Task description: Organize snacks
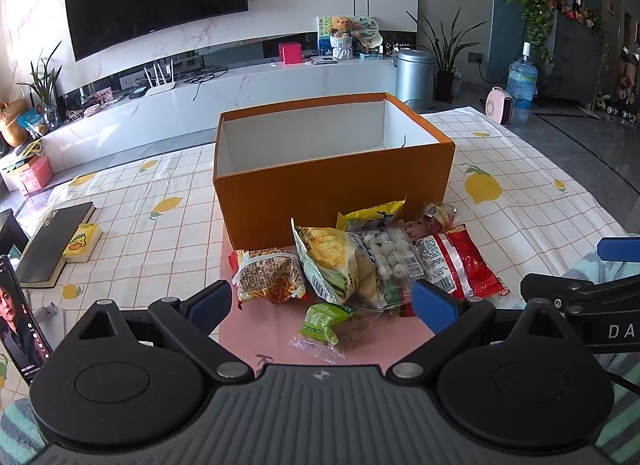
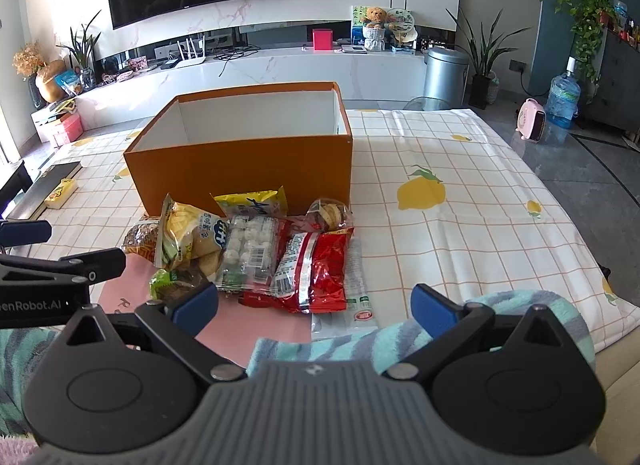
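Observation:
An open orange box (image 1: 336,189) with a white inside stands empty on the lemon-print tablecloth; it also shows in the right wrist view (image 2: 248,169). A pile of snack packets lies in front of it: a chips bag (image 1: 332,261), a clear pack of white candies (image 1: 390,255), a red packet (image 1: 464,261), a brown-yellow packet (image 1: 268,273) and a green packet (image 1: 324,323). My left gripper (image 1: 322,303) is open just short of the pile. My right gripper (image 2: 316,305) is open near the red packet (image 2: 316,269).
A black book (image 1: 52,245) and a yellow pack (image 1: 82,243) lie at the left. A phone (image 1: 20,321) stands at the left edge. A pink mat (image 1: 256,329) lies under the snacks. A striped towel (image 2: 360,341) lies at the table's front edge.

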`<action>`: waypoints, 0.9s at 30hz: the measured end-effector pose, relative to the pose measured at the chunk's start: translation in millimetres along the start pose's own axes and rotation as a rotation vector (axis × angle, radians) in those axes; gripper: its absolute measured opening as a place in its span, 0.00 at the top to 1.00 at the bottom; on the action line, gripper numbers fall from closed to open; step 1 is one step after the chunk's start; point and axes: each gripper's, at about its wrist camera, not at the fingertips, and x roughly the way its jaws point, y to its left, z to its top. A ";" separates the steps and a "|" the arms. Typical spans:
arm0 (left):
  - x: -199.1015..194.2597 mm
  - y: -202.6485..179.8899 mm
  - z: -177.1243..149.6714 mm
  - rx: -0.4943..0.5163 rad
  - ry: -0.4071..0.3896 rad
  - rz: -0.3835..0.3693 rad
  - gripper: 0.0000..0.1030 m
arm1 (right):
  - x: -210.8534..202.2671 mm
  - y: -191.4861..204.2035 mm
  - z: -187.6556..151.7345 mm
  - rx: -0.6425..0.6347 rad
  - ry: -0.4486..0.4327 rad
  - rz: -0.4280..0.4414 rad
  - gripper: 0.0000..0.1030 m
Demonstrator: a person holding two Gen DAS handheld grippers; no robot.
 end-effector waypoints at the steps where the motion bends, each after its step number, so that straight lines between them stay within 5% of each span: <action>1: -0.3 0.8 -0.5 -0.003 0.002 0.000 0.00 | -0.1 0.1 0.0 0.000 0.000 -0.001 0.04; 27: -0.6 -2.0 4.1 -0.007 0.012 0.012 0.00 | 5.5 4.2 0.8 -0.015 0.008 -0.013 0.04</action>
